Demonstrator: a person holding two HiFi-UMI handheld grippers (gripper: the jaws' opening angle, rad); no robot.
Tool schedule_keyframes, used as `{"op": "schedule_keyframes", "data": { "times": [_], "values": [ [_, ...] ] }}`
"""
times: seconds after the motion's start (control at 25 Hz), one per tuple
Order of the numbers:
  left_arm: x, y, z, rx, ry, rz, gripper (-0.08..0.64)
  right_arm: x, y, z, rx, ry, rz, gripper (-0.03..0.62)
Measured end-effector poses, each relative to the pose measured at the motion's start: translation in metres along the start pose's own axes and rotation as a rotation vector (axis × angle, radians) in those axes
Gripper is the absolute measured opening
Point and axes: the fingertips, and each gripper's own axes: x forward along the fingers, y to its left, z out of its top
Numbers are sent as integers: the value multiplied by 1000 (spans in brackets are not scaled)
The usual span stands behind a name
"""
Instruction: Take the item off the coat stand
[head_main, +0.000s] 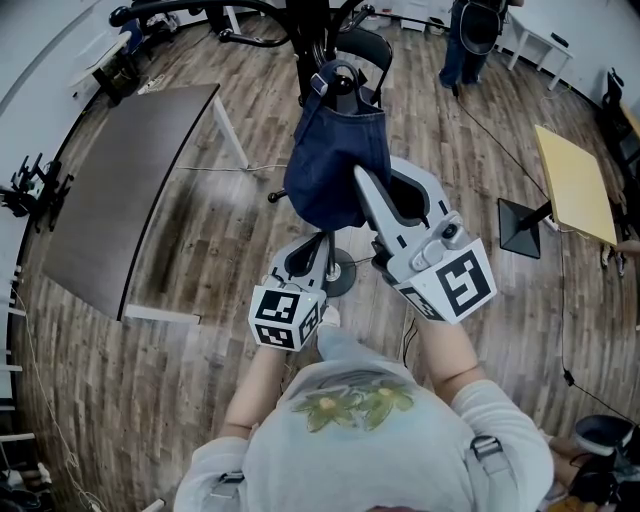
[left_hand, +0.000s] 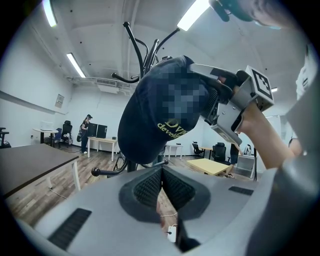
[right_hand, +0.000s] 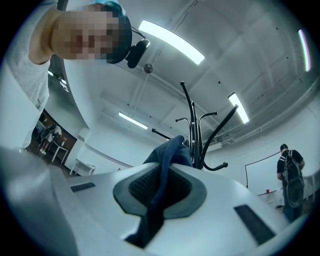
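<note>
A dark navy cap (head_main: 330, 160) with yellow print hangs on the black coat stand (head_main: 310, 40) in the head view. My right gripper (head_main: 364, 180) reaches up from the lower right and is shut on the cap's cloth. In the right gripper view a fold of the blue cloth (right_hand: 167, 160) runs between the closed pads, with the stand's hooks (right_hand: 197, 132) just behind. My left gripper (head_main: 318, 245) sits lower, under the cap, shut with nothing in it. In the left gripper view its pads (left_hand: 150, 187) meet, and the cap (left_hand: 160, 115) hangs above them.
A dark table (head_main: 130, 190) stands to the left and a yellow table (head_main: 575, 180) to the right. A person (head_main: 465, 40) stands at the back. A black floor stand (head_main: 522, 228) is on the right, and the coat stand's round base (head_main: 340, 275) is below the cap.
</note>
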Motion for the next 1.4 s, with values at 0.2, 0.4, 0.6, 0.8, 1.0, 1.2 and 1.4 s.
{"op": "schedule_keyframes", "data": {
  "times": [0.2, 0.4, 0.6, 0.8, 1.0, 1.2, 1.4],
  "values": [
    [-4, -1, -6, 1, 8, 8, 14, -10, 6, 2, 2, -25, 19, 20],
    [-10, -2, -12, -3, 14, 20, 14, -23, 9, -5, 17, -11, 18, 21],
    [-11, 4, -17, -18, 26, 28, 14, -30, 10, -20, 29, 13, 24, 20],
    [-16, 5, -20, -20, 35, 33, 14, -41, 15, -35, 48, 51, 27, 21],
    [-18, 7, -27, -28, 47, 42, 14, -53, 19, -57, 70, 103, 24, 21],
    [-22, 9, -31, -44, 57, 51, 14, -62, 22, -76, 88, 151, 19, 21],
    [-27, 10, -35, -50, 65, 60, 14, -73, 29, -102, 115, 221, 17, 21]
  ]
}}
